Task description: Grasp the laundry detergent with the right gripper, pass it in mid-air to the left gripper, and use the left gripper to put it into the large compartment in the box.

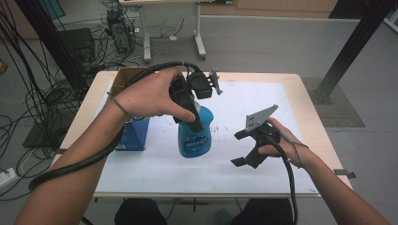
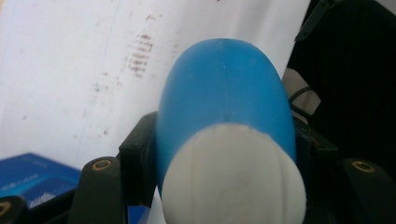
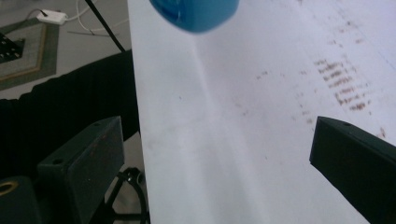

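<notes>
Bottle (image 2: 224,107) neck hidden by left gripper (image 1: 193,117).

blue box (image 1: 135,135), cardboard box (image 1: 126,78), white sheet (image 1: 244,164), wooden table (image 1: 309,112)

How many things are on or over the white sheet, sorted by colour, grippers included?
Blue: 2, the bottle held in the left gripper, and the box at the sheet's left edge.
Brown: 1, the cardboard box at the far left corner.
Black: 2, the left gripper and the right gripper, its jaws apart.
Total: 5
</notes>
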`<state>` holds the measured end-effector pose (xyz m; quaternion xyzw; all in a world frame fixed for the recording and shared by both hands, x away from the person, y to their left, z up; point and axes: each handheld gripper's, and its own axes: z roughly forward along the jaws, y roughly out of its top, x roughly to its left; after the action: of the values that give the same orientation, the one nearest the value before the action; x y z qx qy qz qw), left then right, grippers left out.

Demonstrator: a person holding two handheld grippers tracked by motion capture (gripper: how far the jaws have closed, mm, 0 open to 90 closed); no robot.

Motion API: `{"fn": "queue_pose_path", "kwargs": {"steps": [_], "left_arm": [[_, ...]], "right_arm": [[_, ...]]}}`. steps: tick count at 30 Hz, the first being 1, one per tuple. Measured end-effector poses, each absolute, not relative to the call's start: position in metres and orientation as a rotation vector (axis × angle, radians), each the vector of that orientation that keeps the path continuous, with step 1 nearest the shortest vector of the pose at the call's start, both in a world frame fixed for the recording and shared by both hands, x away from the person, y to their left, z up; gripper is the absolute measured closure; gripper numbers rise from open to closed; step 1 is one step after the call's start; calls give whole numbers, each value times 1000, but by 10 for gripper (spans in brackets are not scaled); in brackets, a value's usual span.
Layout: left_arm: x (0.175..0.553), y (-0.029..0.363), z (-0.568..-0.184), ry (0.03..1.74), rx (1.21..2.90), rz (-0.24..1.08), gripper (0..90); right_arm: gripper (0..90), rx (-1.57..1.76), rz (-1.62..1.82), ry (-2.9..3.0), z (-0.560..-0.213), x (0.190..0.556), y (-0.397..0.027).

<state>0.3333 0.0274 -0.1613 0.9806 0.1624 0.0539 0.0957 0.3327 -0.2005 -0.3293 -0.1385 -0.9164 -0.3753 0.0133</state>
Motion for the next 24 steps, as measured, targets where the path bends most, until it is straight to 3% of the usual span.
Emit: {"fn": "queue_pose_path", "kwargs": {"steps": [24], "left_arm": [[356,43,-127,934,2826,227,378]], "right_arm": [[37,-515,-661,-3010,-346,342,-202]]}}
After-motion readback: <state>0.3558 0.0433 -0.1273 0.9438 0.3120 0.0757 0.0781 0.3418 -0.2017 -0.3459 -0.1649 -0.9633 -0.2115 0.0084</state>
